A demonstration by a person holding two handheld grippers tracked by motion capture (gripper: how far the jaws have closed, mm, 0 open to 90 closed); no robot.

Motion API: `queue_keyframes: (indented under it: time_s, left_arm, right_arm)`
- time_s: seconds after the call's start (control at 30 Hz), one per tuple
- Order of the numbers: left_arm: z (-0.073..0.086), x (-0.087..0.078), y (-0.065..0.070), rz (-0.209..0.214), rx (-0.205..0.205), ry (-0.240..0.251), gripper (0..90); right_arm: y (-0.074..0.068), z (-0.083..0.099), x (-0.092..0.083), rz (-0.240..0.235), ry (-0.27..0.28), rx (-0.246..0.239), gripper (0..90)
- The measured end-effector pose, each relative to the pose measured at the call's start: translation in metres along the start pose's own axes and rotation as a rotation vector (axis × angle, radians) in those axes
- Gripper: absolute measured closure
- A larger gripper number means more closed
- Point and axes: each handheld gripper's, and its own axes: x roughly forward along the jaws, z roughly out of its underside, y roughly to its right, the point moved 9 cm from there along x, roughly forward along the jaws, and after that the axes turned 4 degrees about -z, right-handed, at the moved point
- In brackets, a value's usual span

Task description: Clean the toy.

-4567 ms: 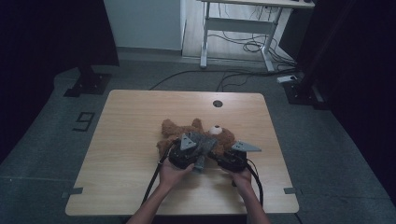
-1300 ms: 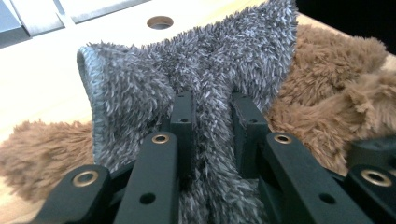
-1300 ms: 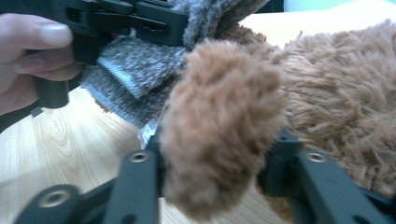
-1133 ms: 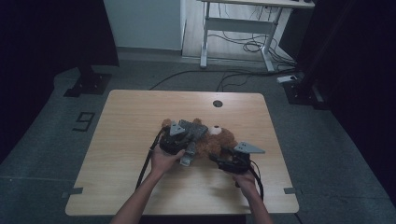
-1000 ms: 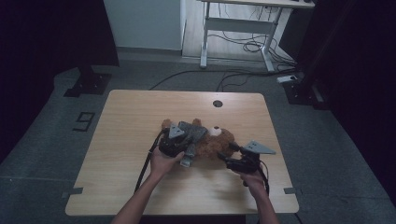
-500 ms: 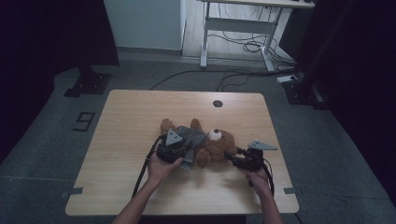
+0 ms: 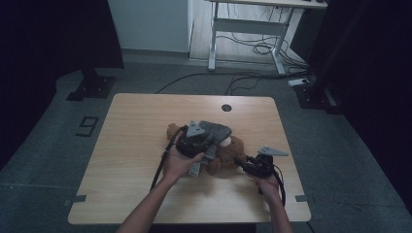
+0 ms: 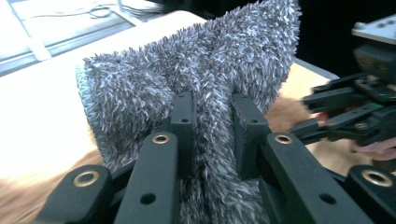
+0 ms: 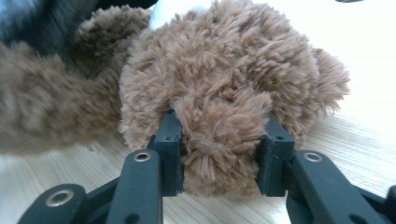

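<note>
The brown teddy bear lay right of centre on the wooden table. Your right gripper had just been closing, its 2 jaws pressing a plush limb to anchor it; your left gripper stood clamped on the grey shaggy cloth, raised over the bear.

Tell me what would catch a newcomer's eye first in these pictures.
The brown teddy bear lying near the middle of the wooden table draws the eye first. The left gripper pinches a fold of shaggy grey cloth, held up over the bear. The right gripper, at the bear's right, has just been closing, and its jaws press into a brown furry part of the bear.
</note>
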Motion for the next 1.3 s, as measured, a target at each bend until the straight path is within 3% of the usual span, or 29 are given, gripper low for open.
queue_keyframes:
  time_s: [0.07,0.2,0.27,0.43,0.73,0.9,1.1,1.2,1.3]
  left_arm:
    - [0.005,0.014,0.017,0.027,0.023,-0.033,73.0]
    - [0.026,0.035,0.035,0.042,0.079,-0.106,73.0]
    - [0.035,0.038,0.04,0.049,0.093,-0.113,73.2]
    - [0.05,0.034,0.046,0.035,0.163,-0.151,73.3]
    - [0.084,0.038,0.052,0.032,0.201,-0.211,73.3]
    - [0.088,0.036,0.053,0.032,0.205,-0.207,73.2]
    - [0.083,0.03,0.05,0.053,0.151,-0.178,73.2]
    - [0.073,0.022,0.048,0.045,0.13,-0.135,73.1]
    - [0.052,0.01,0.043,0.019,0.103,-0.065,73.0]
  right_arm:
    - [0.0,0.0,0.0,-0.017,0.008,0.045,63.3]
    - [0.0,0.0,-0.001,-0.023,0.0,0.051,64.7]
    - [0.001,0.001,-0.002,-0.018,-0.01,0.062,65.7]
    - [0.003,0.0,-0.001,-0.007,-0.014,0.106,67.7]
    - [0.004,-0.001,-0.001,0.011,-0.01,0.119,68.3]
    - [0.003,-0.001,-0.002,0.007,-0.011,0.118,68.1]
    - [0.002,-0.002,-0.002,-0.007,-0.002,0.127,68.1]
    - [0.002,-0.003,-0.003,-0.021,0.004,0.136,68.1]
    - [0.0,-0.005,-0.004,-0.034,0.011,0.143,68.1]
